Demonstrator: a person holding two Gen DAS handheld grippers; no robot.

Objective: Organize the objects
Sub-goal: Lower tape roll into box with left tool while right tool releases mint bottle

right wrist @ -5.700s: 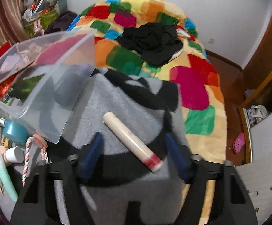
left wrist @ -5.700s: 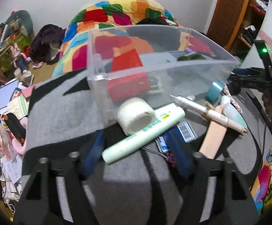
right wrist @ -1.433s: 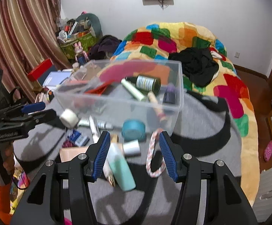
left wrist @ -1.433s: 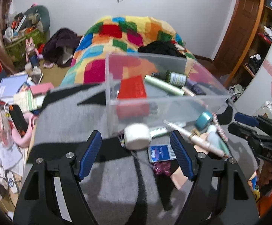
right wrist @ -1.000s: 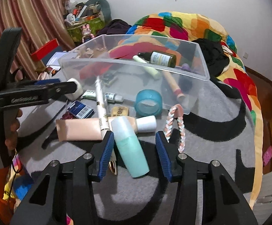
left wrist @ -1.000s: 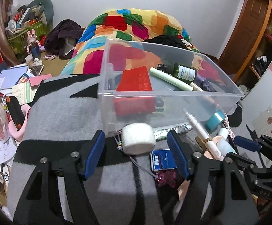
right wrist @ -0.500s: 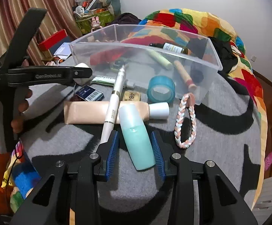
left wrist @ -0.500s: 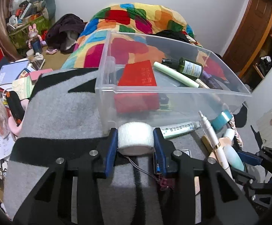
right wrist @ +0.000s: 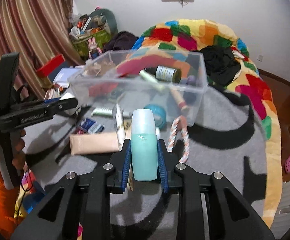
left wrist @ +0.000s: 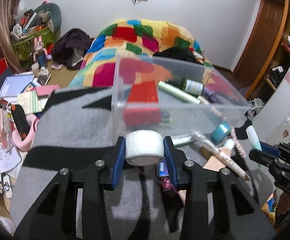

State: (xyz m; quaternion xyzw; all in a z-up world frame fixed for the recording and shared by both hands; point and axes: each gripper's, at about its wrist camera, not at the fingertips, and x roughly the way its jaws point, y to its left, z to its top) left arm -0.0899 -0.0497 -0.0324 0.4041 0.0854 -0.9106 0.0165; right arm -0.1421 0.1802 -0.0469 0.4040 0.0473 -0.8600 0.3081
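Left wrist: left claw (left wrist: 144,153) clamps white tape roll (left wrist: 144,148) | right claw (right wrist: 144,161) clamps teal bottle (right wrist: 144,146) | grey blanket (left wrist: 73,124), bedroom

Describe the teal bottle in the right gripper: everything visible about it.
The teal bottle is a smooth, flattish plastic flask, translucent, with a paler frosted cap end pointing away from the camera toward the clear bin. Teal liquid fills most of it. The right gripper is shut on its lower body, a blue pad on each side; the jaws have just been closing. It appears lifted off the grey blanket. In the left wrist view only its cap end shows.
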